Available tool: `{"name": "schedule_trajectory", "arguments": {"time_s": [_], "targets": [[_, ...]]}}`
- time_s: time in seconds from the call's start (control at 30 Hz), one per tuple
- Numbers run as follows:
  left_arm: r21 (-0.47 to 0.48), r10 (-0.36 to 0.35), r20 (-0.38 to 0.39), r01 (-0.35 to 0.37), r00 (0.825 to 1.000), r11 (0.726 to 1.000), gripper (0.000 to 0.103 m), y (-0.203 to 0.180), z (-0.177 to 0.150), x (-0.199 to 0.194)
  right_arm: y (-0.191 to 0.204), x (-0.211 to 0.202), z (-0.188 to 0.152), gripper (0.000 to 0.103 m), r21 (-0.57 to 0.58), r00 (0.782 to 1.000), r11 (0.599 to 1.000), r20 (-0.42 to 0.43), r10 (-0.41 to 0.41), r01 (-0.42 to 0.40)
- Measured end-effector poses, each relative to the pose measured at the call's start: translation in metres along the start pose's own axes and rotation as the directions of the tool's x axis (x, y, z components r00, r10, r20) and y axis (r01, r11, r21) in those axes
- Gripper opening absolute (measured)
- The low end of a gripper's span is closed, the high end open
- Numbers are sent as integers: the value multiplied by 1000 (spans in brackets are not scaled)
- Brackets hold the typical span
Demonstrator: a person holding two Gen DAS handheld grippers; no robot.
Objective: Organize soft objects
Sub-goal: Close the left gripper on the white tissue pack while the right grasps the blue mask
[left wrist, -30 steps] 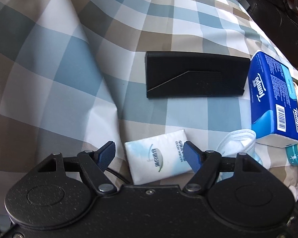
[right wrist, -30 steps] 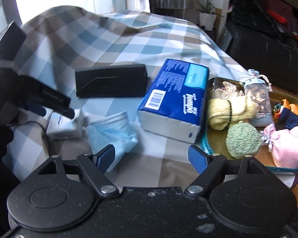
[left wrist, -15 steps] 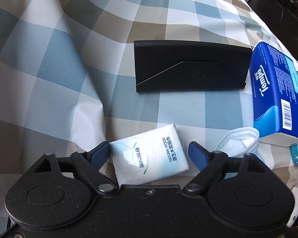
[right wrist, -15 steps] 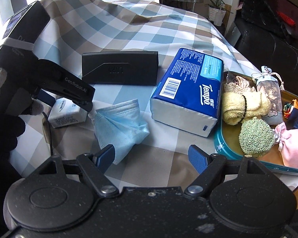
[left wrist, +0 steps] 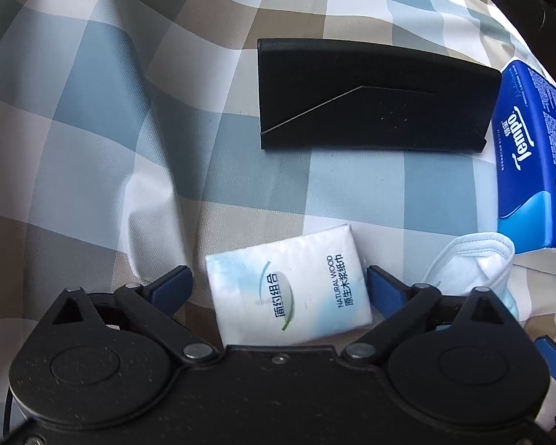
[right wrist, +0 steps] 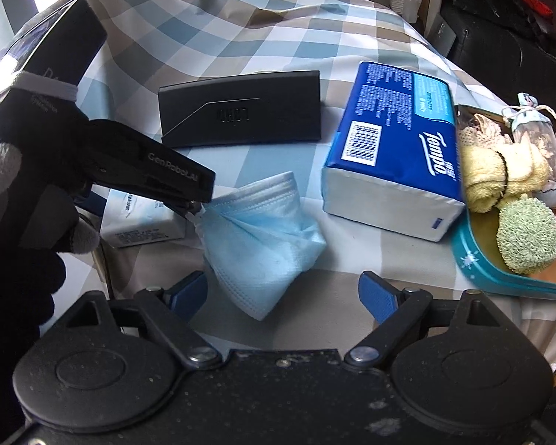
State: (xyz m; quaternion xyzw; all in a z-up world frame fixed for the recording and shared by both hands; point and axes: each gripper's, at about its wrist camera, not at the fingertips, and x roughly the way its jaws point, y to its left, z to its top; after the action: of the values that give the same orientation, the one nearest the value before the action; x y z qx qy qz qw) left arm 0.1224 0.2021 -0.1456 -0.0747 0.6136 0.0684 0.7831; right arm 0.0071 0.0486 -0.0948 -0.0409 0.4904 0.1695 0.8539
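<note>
tissue pack (right wrist: 141, 218) left of mask (right wrist: 259, 237), case (right wrist: 241, 109) behind (tray (right wrist: 500, 278) far right)

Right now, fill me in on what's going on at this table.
A person holds a claw in each hand, tidying soft things on a checked tablecloth. The left claw has just been opening and straddles a small white tissue pack, its pads clear of it. The right claw, also just opened wider, is over a crumpled blue face mask, not gripping it. A blue Tempo tissue pack lies beside a teal tray already holding soft items.
</note>
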Motion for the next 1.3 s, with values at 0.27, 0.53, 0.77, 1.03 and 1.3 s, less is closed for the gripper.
{"name": "schedule_trajectory", "arguments": {"time_s": [0.27,0.53,0.77,1.03,1.3], "targets": [[-13,-13,-3,13,1000,1000,99,3,0,7,19,24,6,92,-45,999,998,1,-42,42],[-9,-8,0,8,1000,1000,100,2,-4,7,17,33,11,83,-37,992,991,-1,-126,126],[-8,-6,1,6,1000,1000,100,0,-4,6,-25,22,-3,82,90,977,978,-123,-175,187],[-8,-4,1,4,1000,1000,100,-1,-4,6,-62,-6,-15,84,222,983,965,-150,-108,140],[-8,-3,2,3,1000,1000,100,-1,-4,7,-45,-4,17,102,217,998,975,-51,-43,53]]}}
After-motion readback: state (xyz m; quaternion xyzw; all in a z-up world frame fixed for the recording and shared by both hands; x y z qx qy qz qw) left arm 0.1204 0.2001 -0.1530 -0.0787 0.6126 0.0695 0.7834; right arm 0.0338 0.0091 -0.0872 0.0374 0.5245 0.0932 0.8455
